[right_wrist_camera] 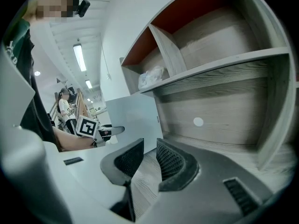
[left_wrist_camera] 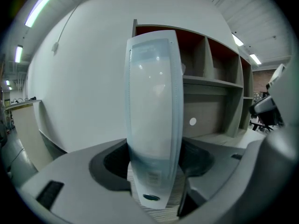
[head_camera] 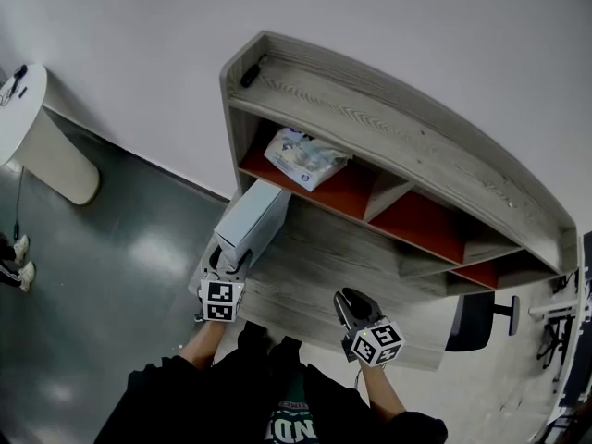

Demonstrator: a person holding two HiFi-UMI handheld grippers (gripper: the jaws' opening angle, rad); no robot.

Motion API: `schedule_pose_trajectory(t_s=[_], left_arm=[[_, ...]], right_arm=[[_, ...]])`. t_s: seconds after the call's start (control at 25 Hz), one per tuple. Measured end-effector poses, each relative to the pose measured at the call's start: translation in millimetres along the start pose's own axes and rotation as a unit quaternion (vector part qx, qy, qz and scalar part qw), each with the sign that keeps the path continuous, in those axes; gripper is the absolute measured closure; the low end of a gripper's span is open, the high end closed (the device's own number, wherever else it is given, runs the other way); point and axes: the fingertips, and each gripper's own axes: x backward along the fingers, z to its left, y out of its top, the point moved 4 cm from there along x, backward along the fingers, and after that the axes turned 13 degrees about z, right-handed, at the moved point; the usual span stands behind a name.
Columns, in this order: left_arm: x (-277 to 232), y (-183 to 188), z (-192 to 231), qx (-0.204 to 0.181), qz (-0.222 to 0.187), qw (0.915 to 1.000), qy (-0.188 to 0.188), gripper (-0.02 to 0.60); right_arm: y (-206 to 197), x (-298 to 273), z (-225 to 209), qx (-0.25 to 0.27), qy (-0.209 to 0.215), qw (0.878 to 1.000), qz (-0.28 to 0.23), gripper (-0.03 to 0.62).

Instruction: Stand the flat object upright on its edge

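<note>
Flat box (head_camera: 252, 222) upright on desk (head_camera: 324, 266), packet (head_camera: 305, 158) shelved behind.

left gripper (left_wrist_camera: 156, 164) | seemingly clamps pale box (left_wrist_camera: 152, 101) | box upright on edge

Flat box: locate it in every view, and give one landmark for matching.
Head view: flat box stands on edge at the desk's left end.
Left gripper view: flat box fills the centre, between the jaws.
Right gripper view: flat box left of centre, beyond the jaws.
Shared landmark: red-backed shelf.
</note>
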Motion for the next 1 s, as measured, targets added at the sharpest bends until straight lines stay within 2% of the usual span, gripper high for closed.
schedule_pose_trajectory(t_s=[0.36, 0.84, 1.0], left_arm=[[-14, 6, 5, 0.046, -0.004, 0.9979, 0.046, 0.290], [-34, 10, 17, 0.075, -0.003, 0.9942, 0.077, 0.290], [-35, 14, 17, 0.074, -0.008, 0.9938, 0.083, 0.290]], right_arm=[[0, 10, -5, -0.009, -0.012, 1.000, -0.004, 0.490], [-8, 24, -13, -0.027, -0.022, 0.999, -0.002, 0.490], [-10, 27, -16, -0.029, -0.027, 0.999, -0.001, 0.490]])
